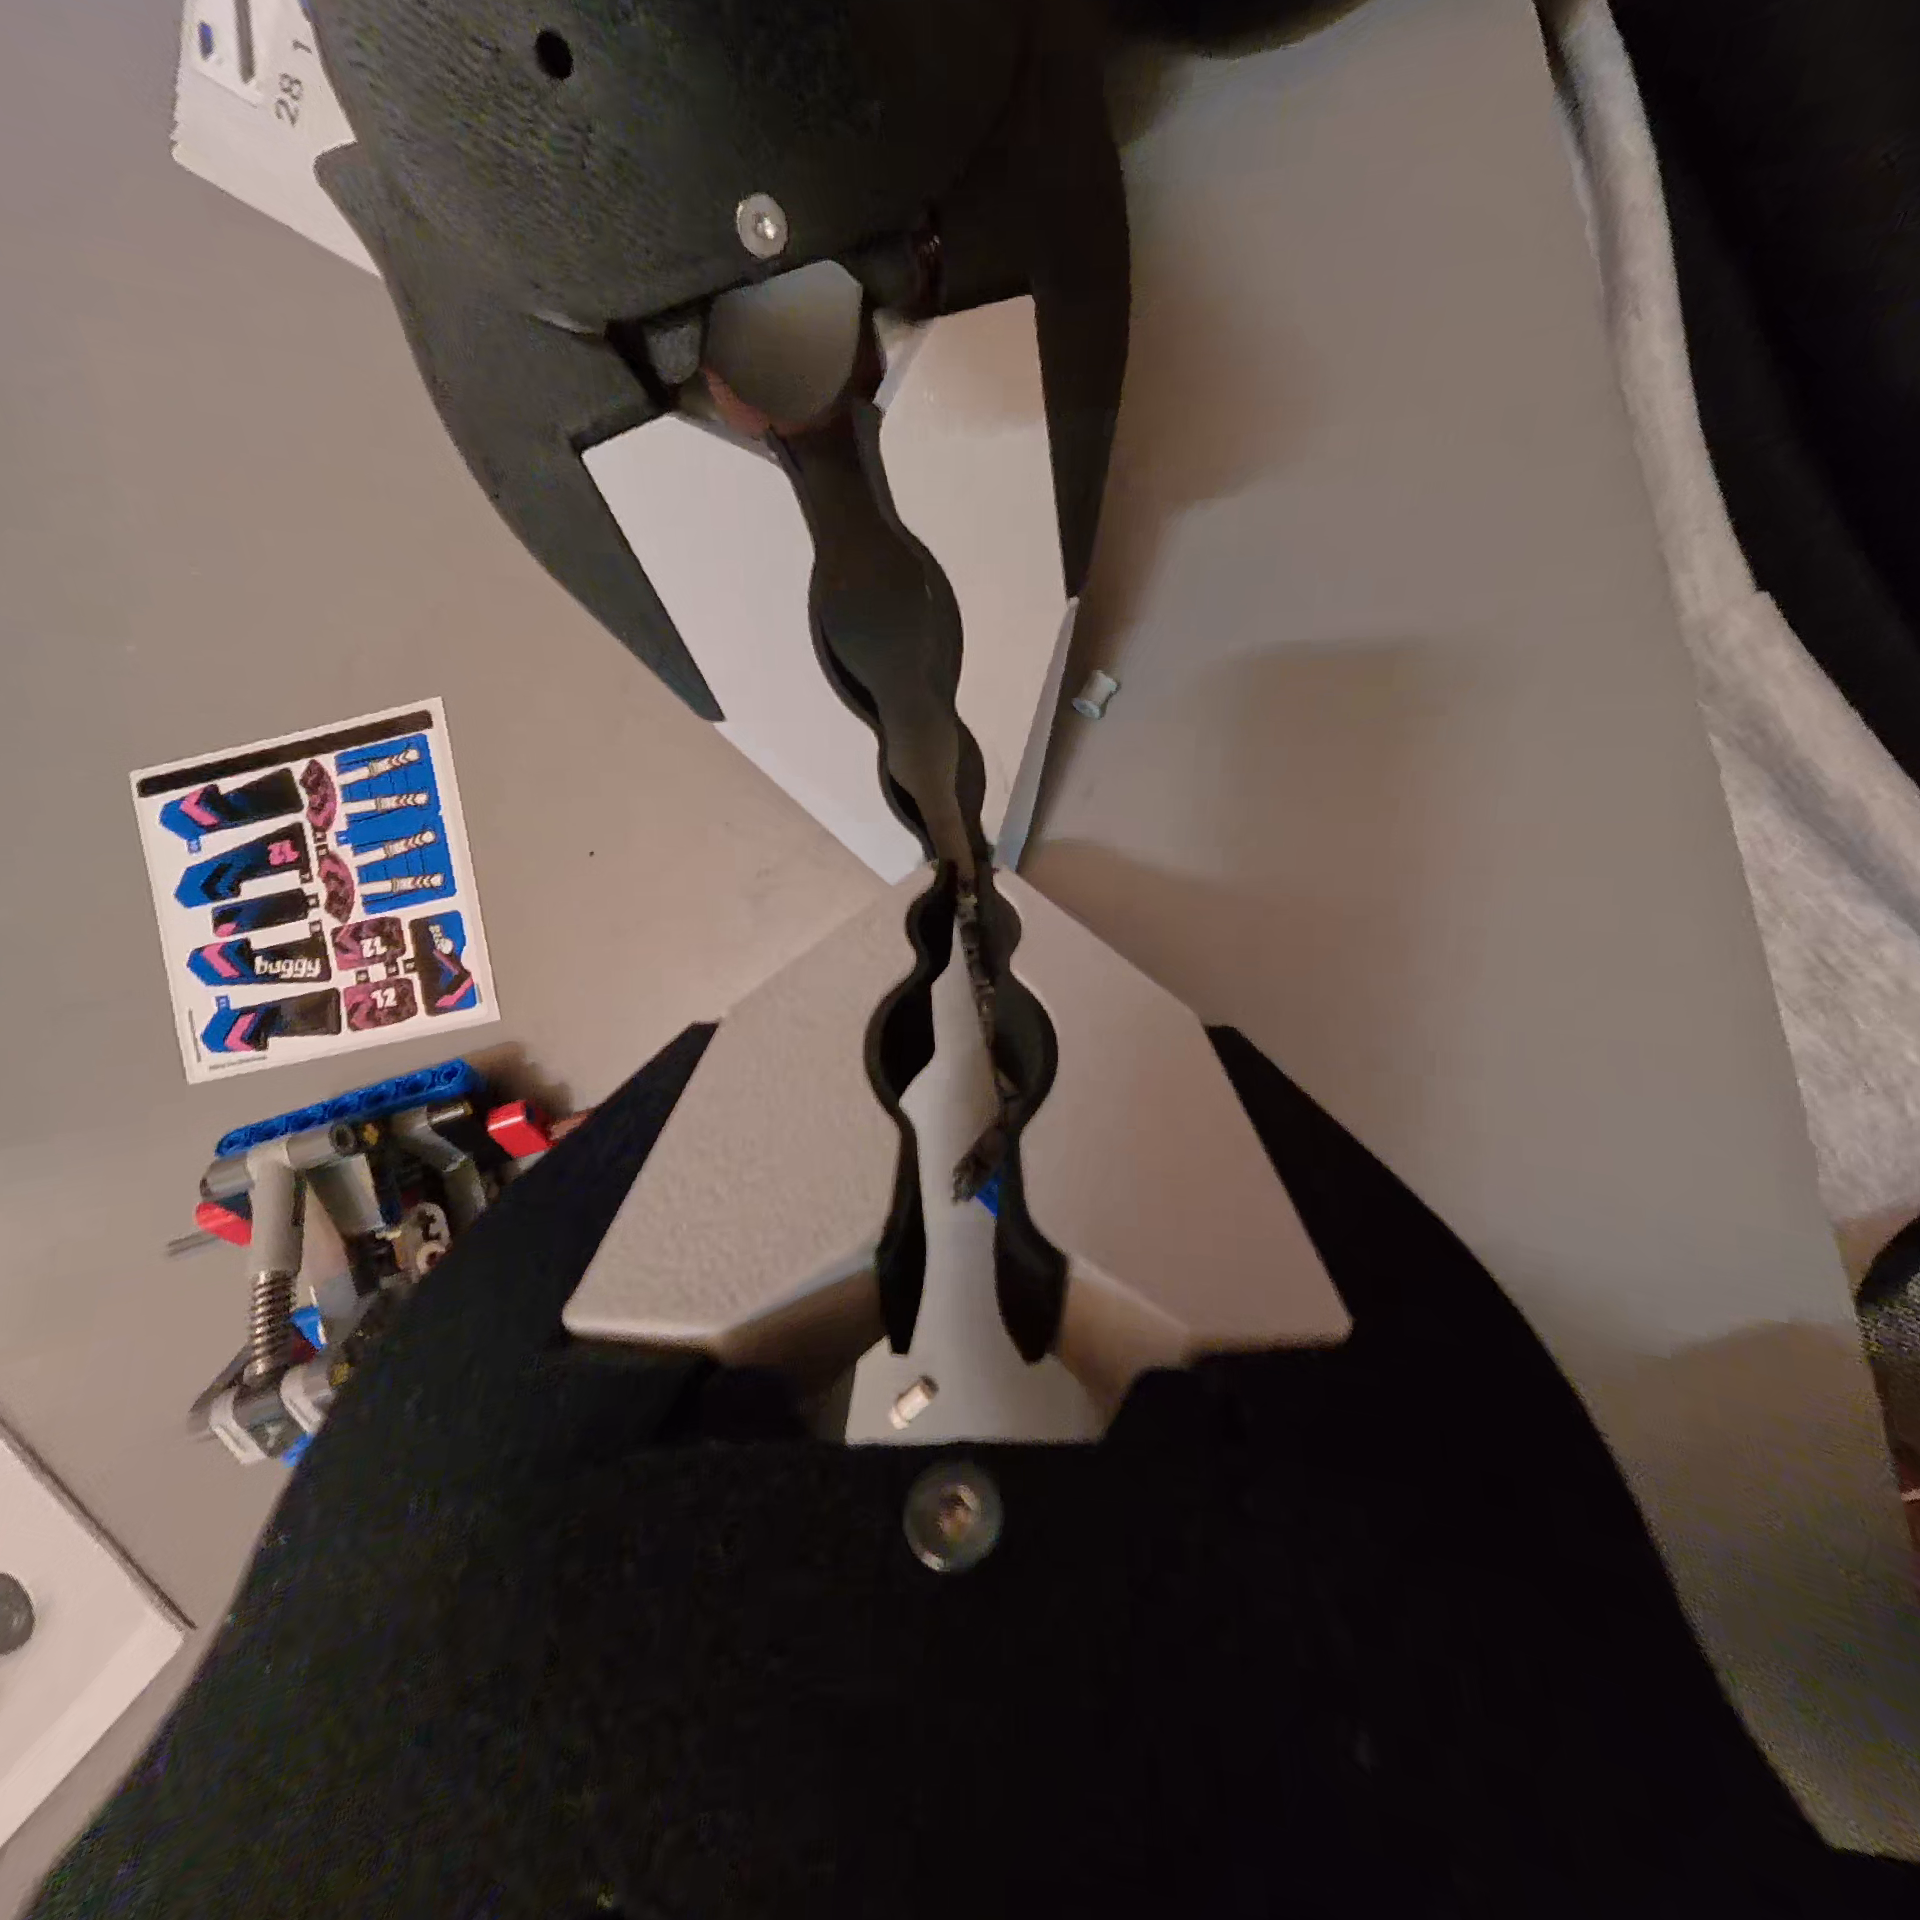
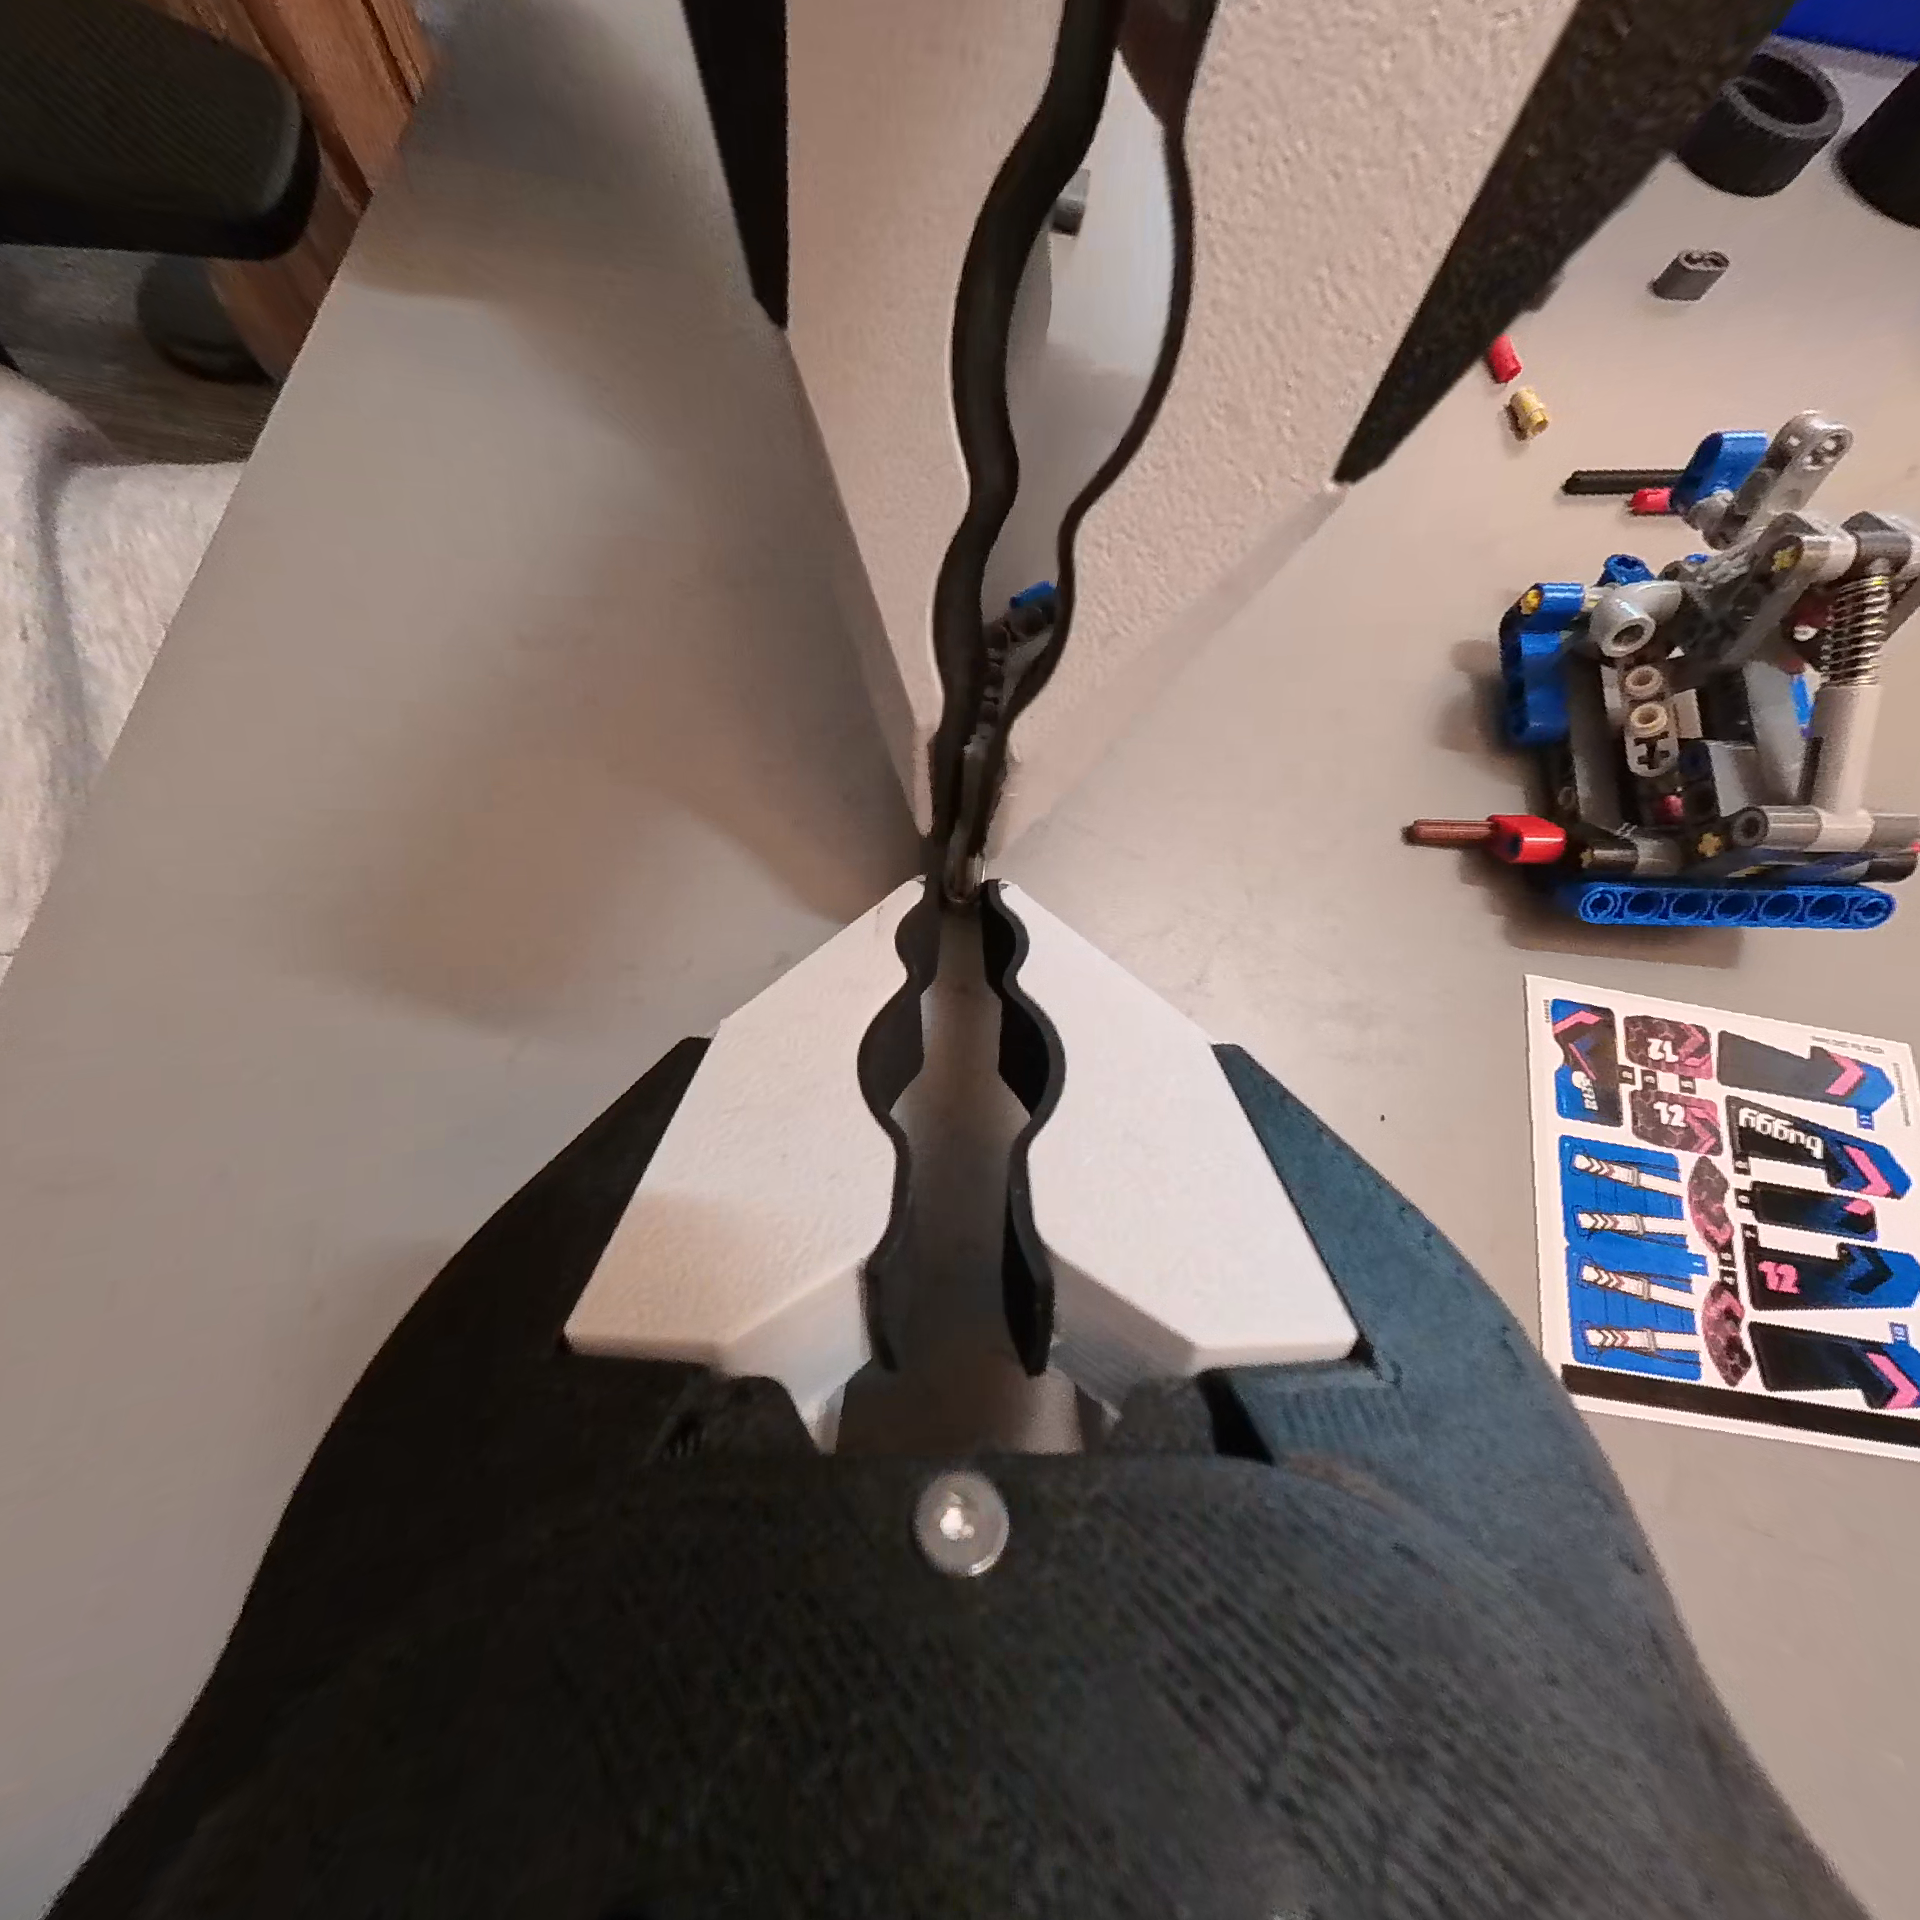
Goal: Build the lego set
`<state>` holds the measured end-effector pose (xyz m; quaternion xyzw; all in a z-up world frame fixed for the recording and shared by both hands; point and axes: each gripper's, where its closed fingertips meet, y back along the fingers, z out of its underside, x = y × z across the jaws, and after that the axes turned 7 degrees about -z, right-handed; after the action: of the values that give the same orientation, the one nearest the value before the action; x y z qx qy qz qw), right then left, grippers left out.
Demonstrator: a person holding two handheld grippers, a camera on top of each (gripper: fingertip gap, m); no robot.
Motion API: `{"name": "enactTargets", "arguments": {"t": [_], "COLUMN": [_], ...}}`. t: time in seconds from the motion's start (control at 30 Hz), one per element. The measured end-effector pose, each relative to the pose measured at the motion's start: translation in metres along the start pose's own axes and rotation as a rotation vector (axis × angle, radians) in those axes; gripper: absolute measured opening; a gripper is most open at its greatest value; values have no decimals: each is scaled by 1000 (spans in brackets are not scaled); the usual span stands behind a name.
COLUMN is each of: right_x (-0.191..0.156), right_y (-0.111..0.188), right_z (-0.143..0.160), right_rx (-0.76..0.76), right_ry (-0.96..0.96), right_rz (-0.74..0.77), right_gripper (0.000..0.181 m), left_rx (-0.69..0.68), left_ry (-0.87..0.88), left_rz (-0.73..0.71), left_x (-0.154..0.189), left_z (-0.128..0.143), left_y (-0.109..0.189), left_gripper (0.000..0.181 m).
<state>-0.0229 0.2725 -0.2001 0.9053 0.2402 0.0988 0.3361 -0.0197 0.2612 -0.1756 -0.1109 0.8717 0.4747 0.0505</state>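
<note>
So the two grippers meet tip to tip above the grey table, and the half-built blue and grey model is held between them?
Not quite: the half-built blue and grey model sits on the grey table, off to the side beside the sticker sheet. The right wrist view shows it.

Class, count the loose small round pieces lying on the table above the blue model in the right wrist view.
3: a dark grey one farthest back, a red one nearer, and a tan one just below it. Others may hide behind the tools.

Soft warm indoor light, faint shadows, wide-angle edge distortion.
</note>
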Motion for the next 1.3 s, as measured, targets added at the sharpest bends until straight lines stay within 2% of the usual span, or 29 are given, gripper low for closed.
{"name": "enactTargets", "arguments": {"t": [0.33, 0.6, 0.8, 0.97, 1.17, 1.3], "right_x": [-3, -3, 0, 0, -10, -4], "right_y": [0, 0, 0, 0, -1, -9], "right_z": [-1, -1, 0, 0, -2, -8], "right_rx": [3, 4, 0, 1, 10, 6], "right_ry": [16, -4, 0, -2, -18, -2], "right_rz": [-13, -27, -3, -7, -162, -191], "right_gripper": [11, 11, 6, 7, 29, 7], "left_rx": [15, -50, -31, 14, 57, 71], "left_ry": [-30, -26, 74, 84, 76, 85], "left_rz": [83, 117, 51, 2, 25, 44], "left_x": [0, 0, 0, 1, 2, 2], "left_z": [0, -1, 0, 1, 2, 3], "left_y": [0, -1, -1, 0, 2, 2], "left_gripper": [1, 1, 1, 1, 1, 1]}}
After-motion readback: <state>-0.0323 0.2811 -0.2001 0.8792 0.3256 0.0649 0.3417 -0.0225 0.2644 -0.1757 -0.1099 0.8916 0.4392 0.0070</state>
